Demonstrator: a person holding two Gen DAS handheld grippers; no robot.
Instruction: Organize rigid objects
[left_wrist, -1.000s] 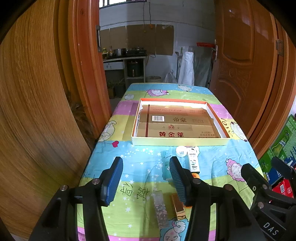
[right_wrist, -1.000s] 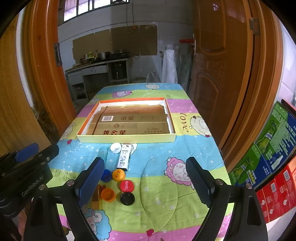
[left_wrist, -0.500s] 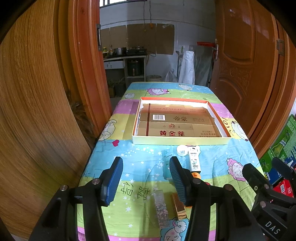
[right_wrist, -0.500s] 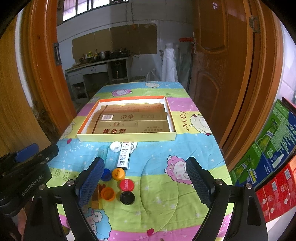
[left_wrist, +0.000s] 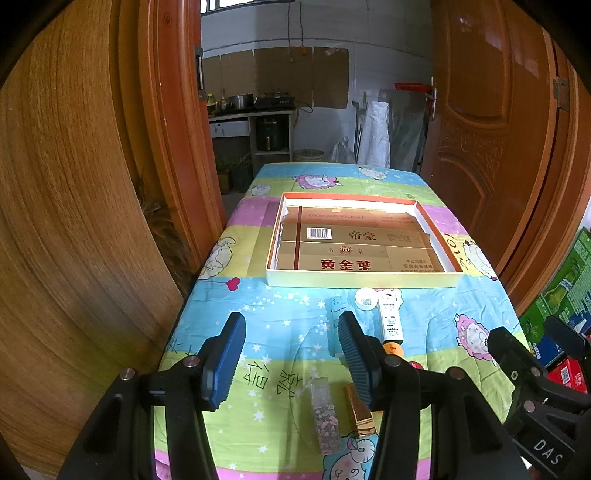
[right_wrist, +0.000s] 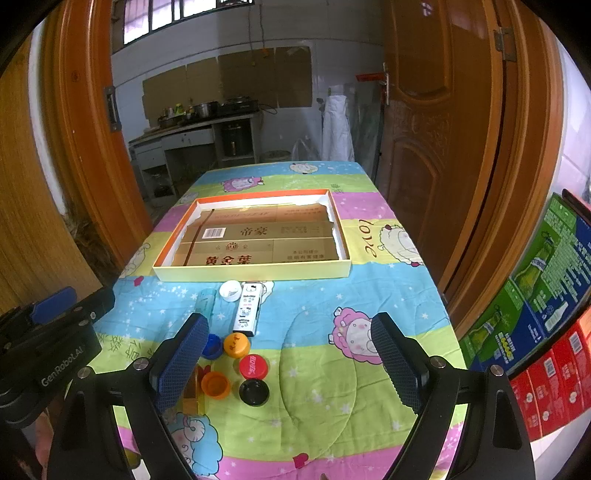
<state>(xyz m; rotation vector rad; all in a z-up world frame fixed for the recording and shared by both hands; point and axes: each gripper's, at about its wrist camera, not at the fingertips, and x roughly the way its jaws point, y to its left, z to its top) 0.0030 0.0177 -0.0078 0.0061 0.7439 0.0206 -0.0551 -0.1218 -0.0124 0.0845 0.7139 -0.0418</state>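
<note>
Both grippers, left (left_wrist: 291, 354) and right (right_wrist: 291, 360), hover spread and empty over the cartoon tablecloth (right_wrist: 369, 295); bottle caps (right_wrist: 236, 345) lie near them, before the shallow box (right_wrist: 258, 275) lined with flattened cardboard (right_wrist: 258, 243), beside wooden doors (right_wrist: 436, 110)

Both wrist cameras look forward and downward along a table, toward a shallow tray (left_wrist: 364, 282) lying across the table's middle. The left view sits near the table's close end, left of the tray's centre line. The right view sits beside it, further right. Both show the tray (right_wrist: 251, 275), the small items in front of it, and the kitchen doorway beyond.
</note>
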